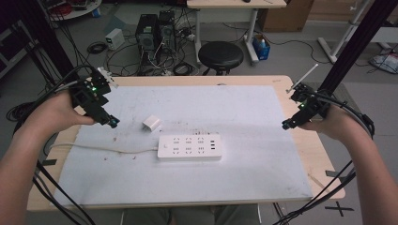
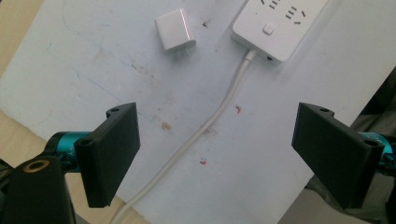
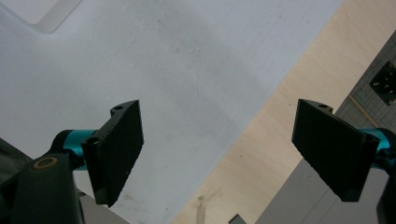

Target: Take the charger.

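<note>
The desk [image 1: 309, 154] carried a large white mat [image 1: 253, 122] that covered most of its top, and on that mat lay everything the work seemed to concern. Judged from this, the job was to plug the charger into the strip, and none of it had been done yet.

The power strip [image 1: 189, 147] lay flat near the middle of the mat, its sockets facing up and all of them vacant as far as the high view showed. Its white cable [image 1: 103, 149] ran off toward the left edge of the desk; in the left gripper view the same cable [image 2: 219, 112] passed between the two black jaws, lying on the mat below them and not touched.

The small white charger [image 1: 151, 123] lay on its side just beside the strip's far left corner, apart from it. In the left gripper view its prongs [image 2: 183, 52] pointed away from the strip rather than into a socket.

The left gripper [image 1: 112, 121] hovered near the charger with its jaws spread wide and nothing between them. The right gripper [image 1: 286, 125] hung over the right edge of the mat, well apart from both things, its jaws likewise wide apart and bare.

What remained, by my reading, was the whole sequence: grasping the charger, turning its prongs downward, steadying the strip, and pressing the charger home.
</note>
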